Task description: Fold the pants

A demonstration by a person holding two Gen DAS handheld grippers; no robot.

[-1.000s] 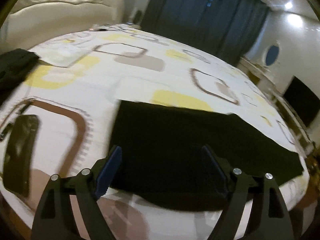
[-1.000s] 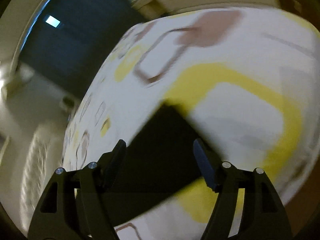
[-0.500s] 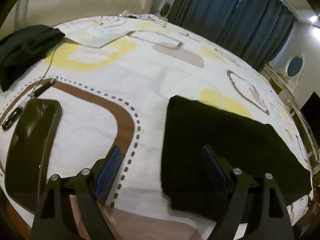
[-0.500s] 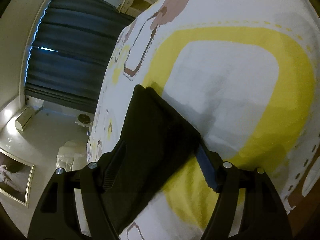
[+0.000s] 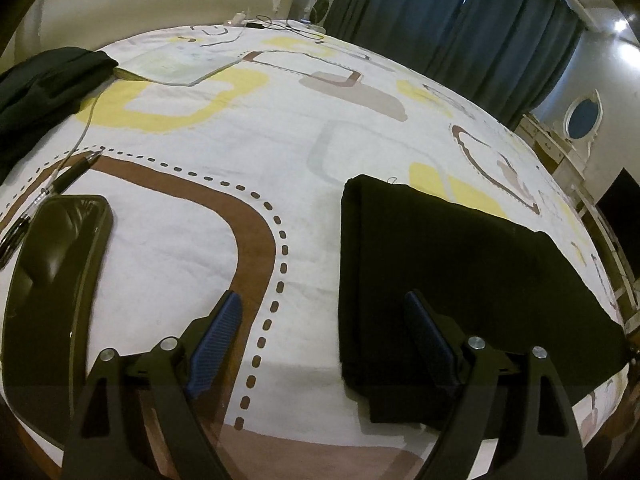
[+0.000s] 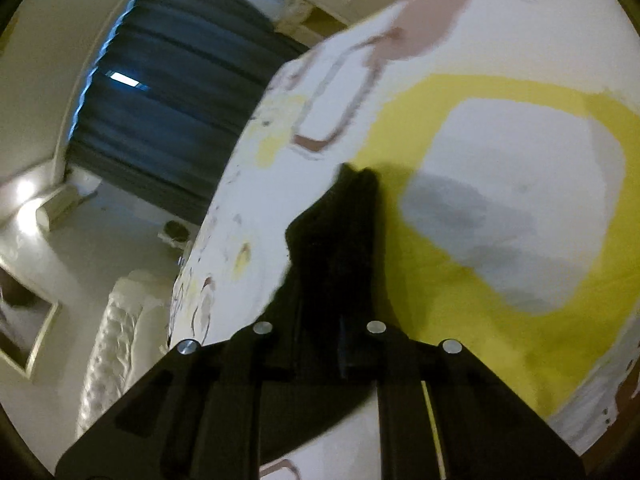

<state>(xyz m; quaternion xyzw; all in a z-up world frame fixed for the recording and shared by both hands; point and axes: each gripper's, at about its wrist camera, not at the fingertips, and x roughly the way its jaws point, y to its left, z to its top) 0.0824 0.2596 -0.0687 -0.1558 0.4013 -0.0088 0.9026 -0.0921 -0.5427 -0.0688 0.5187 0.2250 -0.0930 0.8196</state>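
Black pants point(image 5: 452, 280) flat on bed point(image 5: 280, 128), under your spread, empty left gripper point(image 5: 324, 340)'s right finger | right gripper point(image 6: 320, 344) clamped on pants end | lift evenly, lay edge over edge, avoid dragging.

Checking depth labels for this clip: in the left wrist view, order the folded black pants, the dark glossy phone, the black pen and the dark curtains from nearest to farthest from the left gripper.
1. Folded black pants, under the left gripper's right fingertip.
2. Dark glossy phone, left on the patterned bedsheet.
3. Black pen, beyond the phone.
4. Dark curtains, at the back.
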